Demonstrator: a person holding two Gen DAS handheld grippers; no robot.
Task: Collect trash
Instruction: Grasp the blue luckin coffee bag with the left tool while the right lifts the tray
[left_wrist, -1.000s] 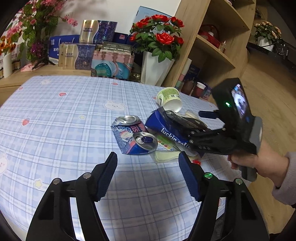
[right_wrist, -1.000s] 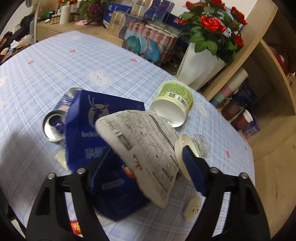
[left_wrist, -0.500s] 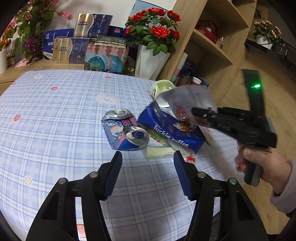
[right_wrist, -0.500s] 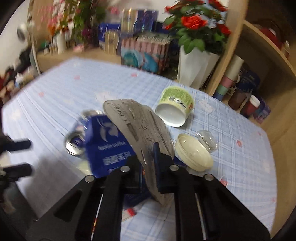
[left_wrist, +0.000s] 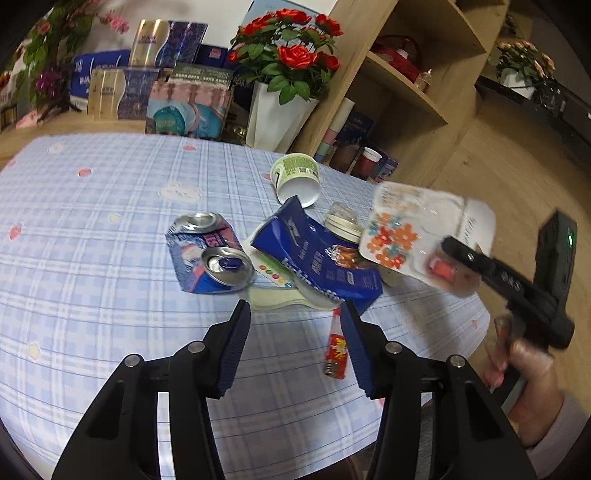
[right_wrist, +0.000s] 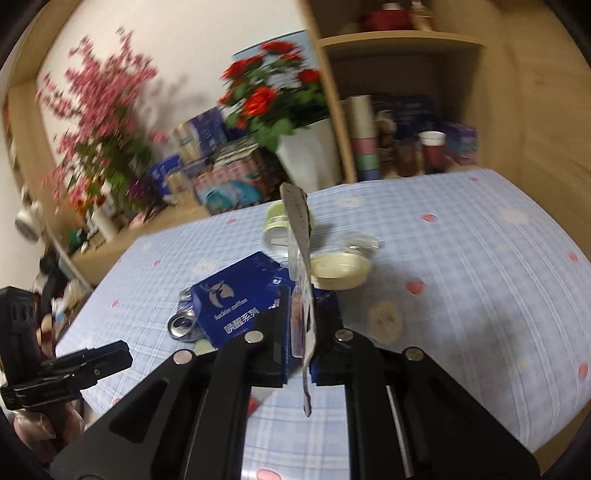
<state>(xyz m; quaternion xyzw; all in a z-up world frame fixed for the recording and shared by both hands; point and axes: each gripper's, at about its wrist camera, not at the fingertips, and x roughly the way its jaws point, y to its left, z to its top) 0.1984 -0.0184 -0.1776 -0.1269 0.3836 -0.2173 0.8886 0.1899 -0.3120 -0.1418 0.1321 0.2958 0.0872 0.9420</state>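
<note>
My right gripper (right_wrist: 301, 325) is pinched flat on a floral packet (left_wrist: 424, 232): white card, orange and blue flowers on one face, printed text on the other. Packet is lifted clear of the desk (left_wrist: 92, 229), held edge-on to my right wrist camera, broadside to the left one. In the left view it hangs at the right, above the desk's right edge; the image there is motion-blurred.

My left gripper (left_wrist: 295, 332) hovers over the near side of the trash pile, jaws part-spread and just now narrowing, nothing between the pads. A small red sachet (left_wrist: 335, 350) lies on the cloth just inside the right finger.

Pile on the blue checked cloth, left to right:
- crushed can (left_wrist: 207, 254), flattened, lid end facing near.
- blue coffee bag (left_wrist: 317, 254), crumpled, lying over a pale flat wrapper (left_wrist: 275, 291).
- cream lid (left_wrist: 343, 225) behind the bag, with a clear plastic dome (left_wrist: 341, 210) touching it on the far side.
- green tub (left_wrist: 295, 177) on its side at the far end, open mouth turned toward me.

Beyond the desk: white vase of red roses (left_wrist: 284, 77), stacked boxes to its left, wooden shelf unit (left_wrist: 406, 74) to the right with paper cups on the low shelf.
</note>
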